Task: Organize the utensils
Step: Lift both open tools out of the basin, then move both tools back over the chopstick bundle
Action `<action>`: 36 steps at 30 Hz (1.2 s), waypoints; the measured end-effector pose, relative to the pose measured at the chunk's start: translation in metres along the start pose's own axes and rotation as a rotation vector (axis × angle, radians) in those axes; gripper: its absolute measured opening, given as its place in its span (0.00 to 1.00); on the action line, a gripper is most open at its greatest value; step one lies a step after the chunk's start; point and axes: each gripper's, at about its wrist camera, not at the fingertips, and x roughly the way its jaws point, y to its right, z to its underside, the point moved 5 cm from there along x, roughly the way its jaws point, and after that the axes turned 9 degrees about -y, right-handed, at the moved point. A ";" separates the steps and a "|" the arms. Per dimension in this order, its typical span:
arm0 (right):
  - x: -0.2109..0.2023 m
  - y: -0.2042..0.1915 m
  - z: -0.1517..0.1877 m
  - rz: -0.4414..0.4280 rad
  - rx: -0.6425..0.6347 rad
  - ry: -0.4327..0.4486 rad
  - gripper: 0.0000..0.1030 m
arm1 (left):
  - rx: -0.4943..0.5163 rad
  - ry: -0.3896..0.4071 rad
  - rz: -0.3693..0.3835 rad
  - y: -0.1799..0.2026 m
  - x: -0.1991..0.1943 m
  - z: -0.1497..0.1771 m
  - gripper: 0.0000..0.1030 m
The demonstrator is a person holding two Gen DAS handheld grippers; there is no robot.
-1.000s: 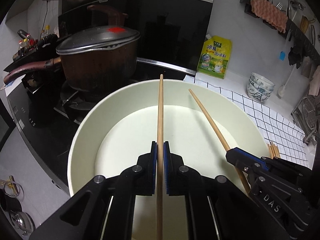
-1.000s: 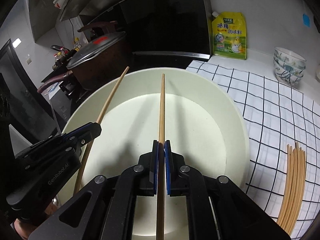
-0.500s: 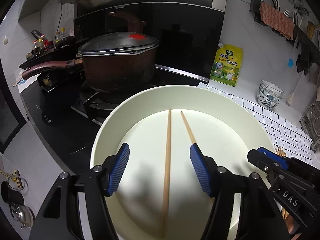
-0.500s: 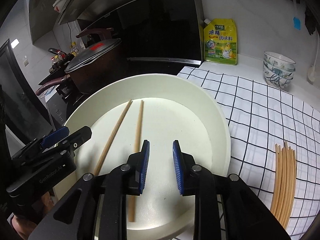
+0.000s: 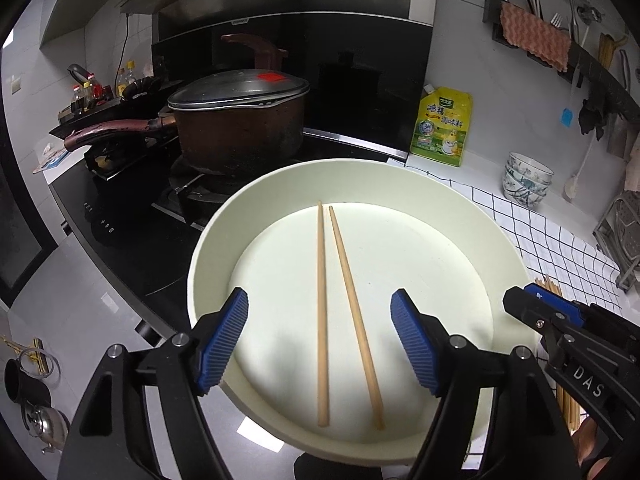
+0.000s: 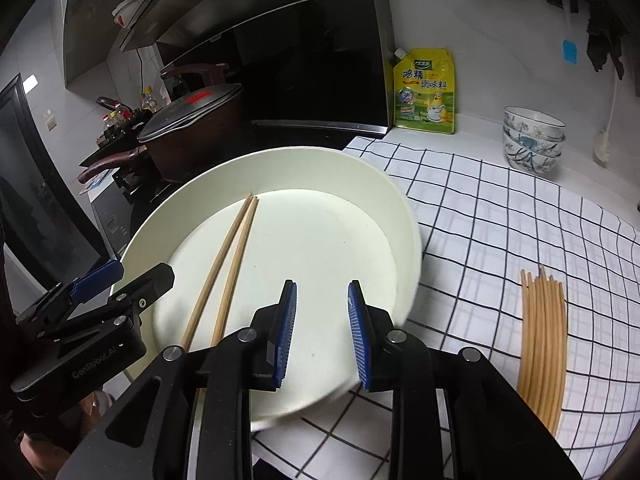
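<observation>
Checked cloth right of the bowl holds your remaining chopstick bundle; two chopsticks delivered, left gripper and right gripper just opened, empty.

A lidded brown pot sits on the stove; right of it a yellow pouch, then stacked bowls, perhaps three.

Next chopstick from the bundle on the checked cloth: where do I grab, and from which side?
Take the right gripper, fingers open, to the bundle of chopsticks. Grip the leftmost stick near its far end, where the tips fan apart slightly, coming from above with the fingers across it; lower down they lie packed together.
</observation>
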 end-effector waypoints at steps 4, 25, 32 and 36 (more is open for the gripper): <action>-0.014 0.011 0.008 0.014 0.015 0.019 0.28 | 0.011 -0.002 0.009 0.011 -0.006 0.006 0.70; -0.083 0.143 0.074 0.189 0.182 0.057 0.44 | 0.081 -0.014 0.112 0.102 -0.031 0.039 0.83; -0.077 0.180 0.104 0.274 0.216 0.004 0.48 | 0.141 -0.031 0.153 0.142 -0.033 0.057 0.85; -0.066 0.192 0.115 0.288 0.227 -0.031 0.48 | 0.170 -0.044 0.169 0.161 -0.030 0.068 0.86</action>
